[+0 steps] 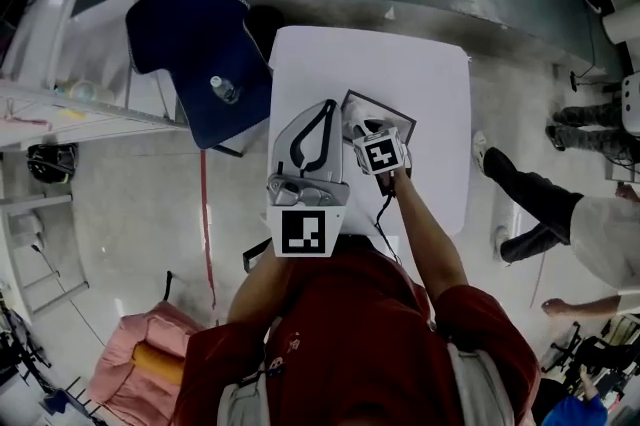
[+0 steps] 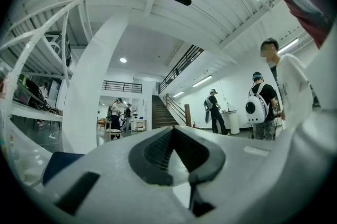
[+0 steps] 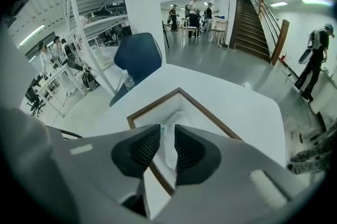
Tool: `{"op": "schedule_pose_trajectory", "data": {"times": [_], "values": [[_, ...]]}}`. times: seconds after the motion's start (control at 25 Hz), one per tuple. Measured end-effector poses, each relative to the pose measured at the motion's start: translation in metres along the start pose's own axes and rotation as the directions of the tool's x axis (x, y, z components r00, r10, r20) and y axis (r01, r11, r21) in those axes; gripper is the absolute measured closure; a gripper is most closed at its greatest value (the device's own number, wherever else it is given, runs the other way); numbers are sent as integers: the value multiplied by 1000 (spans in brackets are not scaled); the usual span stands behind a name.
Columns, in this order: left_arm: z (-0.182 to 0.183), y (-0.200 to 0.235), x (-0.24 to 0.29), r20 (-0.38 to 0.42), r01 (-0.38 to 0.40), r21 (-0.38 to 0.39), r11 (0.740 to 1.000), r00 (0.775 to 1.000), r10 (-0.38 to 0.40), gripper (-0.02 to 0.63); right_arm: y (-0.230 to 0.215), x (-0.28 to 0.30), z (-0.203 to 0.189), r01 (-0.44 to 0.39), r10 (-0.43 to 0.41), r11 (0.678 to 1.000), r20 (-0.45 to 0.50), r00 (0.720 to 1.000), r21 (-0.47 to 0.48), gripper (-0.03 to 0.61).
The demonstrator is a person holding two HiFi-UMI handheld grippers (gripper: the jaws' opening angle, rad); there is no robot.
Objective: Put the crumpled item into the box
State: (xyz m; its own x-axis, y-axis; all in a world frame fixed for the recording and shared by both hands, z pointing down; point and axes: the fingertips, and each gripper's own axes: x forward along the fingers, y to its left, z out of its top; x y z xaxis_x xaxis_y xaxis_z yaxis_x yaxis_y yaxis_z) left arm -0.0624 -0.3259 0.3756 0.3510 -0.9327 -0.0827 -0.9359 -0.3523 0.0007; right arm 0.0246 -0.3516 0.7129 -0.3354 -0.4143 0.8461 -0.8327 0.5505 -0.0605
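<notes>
A shallow box (image 1: 385, 107) with a dark brown rim lies on the white table (image 1: 430, 84). My right gripper (image 1: 365, 132) hangs over it, its marker cube facing up. In the right gripper view the right gripper (image 3: 167, 136) has its two black pads nearly together over the box (image 3: 210, 114), shut on the white crumpled item (image 3: 169, 155), which hangs into the box. My left gripper (image 1: 328, 106) is held high beside the box, tilted up. Its jaws meet at the tips with nothing between them (image 2: 172, 128).
A blue chair (image 1: 200, 54) with a plastic bottle (image 1: 224, 89) on its seat stands at the table's far left corner. People stand on the floor to the right (image 1: 560, 199). Metal shelving (image 1: 60, 104) runs along the left, with a pink bundle (image 1: 140, 354) below.
</notes>
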Motion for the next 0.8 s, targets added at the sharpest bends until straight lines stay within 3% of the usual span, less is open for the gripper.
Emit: {"op": "schedule_pose_trajectory", "data": {"times": [0.2, 0.44, 0.8], "values": [[7, -13, -4, 26, -1, -35, 999, 1000, 2, 611, 6, -27, 6, -4, 3, 1000, 71, 997, 18, 491], [18, -29, -8, 51, 17, -17, 1000, 999, -16, 611, 13, -69, 16, -6, 1, 1000, 176, 984, 28, 491], [30, -49, -13, 74, 31, -6, 999, 997, -31, 611, 14, -146, 47, -2, -14, 999, 370, 929, 44, 491]]}}
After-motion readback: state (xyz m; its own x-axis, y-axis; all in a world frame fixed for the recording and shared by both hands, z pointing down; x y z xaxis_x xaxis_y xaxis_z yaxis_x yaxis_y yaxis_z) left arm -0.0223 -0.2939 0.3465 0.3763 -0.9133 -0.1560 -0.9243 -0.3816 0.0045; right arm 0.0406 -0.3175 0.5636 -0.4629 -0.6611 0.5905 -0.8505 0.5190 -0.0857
